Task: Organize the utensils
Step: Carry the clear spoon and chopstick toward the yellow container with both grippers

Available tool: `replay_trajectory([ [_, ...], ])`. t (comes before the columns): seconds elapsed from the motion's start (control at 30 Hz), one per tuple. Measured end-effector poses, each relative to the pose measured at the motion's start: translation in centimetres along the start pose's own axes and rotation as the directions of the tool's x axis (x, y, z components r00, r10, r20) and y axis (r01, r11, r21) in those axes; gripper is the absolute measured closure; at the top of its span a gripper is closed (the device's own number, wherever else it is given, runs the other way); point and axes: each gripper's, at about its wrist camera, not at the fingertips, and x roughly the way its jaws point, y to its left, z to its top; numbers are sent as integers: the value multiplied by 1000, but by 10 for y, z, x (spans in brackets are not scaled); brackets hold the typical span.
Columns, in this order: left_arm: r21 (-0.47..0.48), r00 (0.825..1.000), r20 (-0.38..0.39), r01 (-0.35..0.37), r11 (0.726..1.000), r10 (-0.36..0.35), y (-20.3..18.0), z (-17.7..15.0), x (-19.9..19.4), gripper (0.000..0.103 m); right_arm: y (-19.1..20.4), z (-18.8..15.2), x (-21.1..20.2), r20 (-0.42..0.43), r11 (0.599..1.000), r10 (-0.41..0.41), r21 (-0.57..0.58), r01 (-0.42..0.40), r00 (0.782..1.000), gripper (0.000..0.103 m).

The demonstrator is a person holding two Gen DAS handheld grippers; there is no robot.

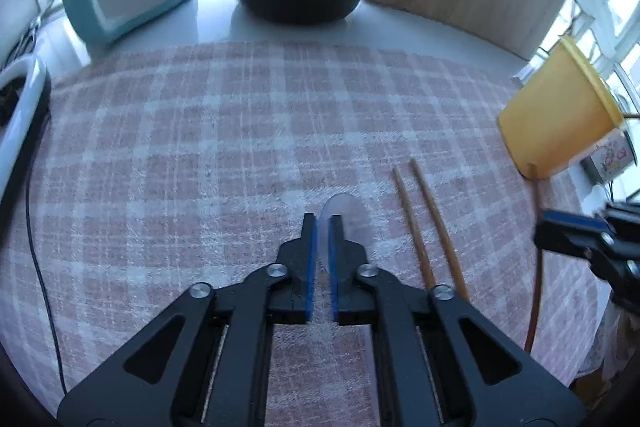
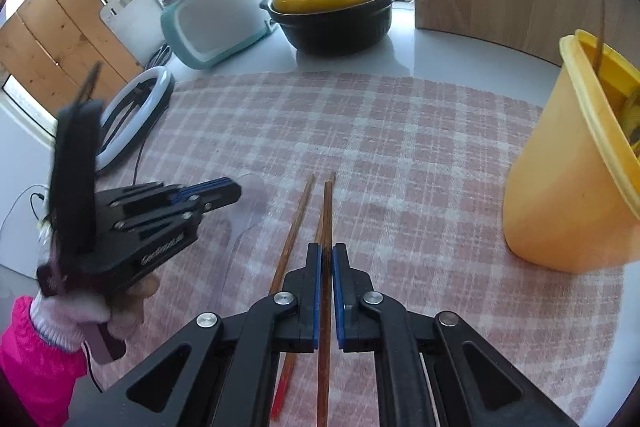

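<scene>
The right gripper (image 2: 326,254) is pinching one brown wooden chopstick (image 2: 325,227) between nearly closed jaws; the second wooden chopstick (image 2: 294,227) is lying just beside it on the pink checked cloth (image 2: 400,155). The left gripper (image 1: 322,227) is standing narrowly parted around a clear plastic spoon (image 1: 340,205) lying on the cloth. A yellow plastic utensil holder (image 2: 560,187) is sitting nearby, right of the chopsticks.

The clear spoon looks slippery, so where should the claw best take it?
Probably the slim handle, from straight above, with the pads across its narrow width. The clear spoon lies flat on the checked cloth, and its bowl end is wide and rounded.
</scene>
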Motion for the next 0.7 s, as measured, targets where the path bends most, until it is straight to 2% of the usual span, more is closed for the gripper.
replay_trajectory([
  [0.03, -10, 1000, -13, 2, 1000, -2, 1, 1, 3, 78, 0, -2, -3, 4, 1000, 2, -2, -2, 1000, 100],
  [0.1, -12, 1000, -12, 9, 1000, -9, 0, 2, 5, 74, 0, -5, -8, 7, 1000, 9, -4, -9, 1000, 100],
  [0.17, 19, 1000, -4, -2, 1000, 2, -6, 3, 7, 73, 0, -7, -12, 9, 1000, 11, -7, -11, 1000, 100],
  [0.2, 35, 1000, 2, -9, 999, 9, -8, 3, 8, 75, -1, -8, -13, 10, 1000, 11, -6, -11, 1000, 100],
  [0.23, 52, 1000, 10, -19, 998, 18, -11, 2, 9, 86, -2, -9, -15, 13, 1000, 11, -4, -11, 1000, 100],
  [0.27, 65, 1000, 14, -21, 998, 20, -14, 2, 10, 91, -3, -10, -16, 16, 1000, 9, -4, -9, 1000, 100],
  [0.43, 65, 999, 41, 1, 998, -4, -18, 1, 4, 102, -5, -15, -27, 40, 1000, 2, -1, -2, 999, 100],
  [0.7, 35, 992, 120, 43, 998, -46, -17, 0, -37, 102, -11, -27, -67, 121, 1000, 25, -1, -25, 992, 100],
])
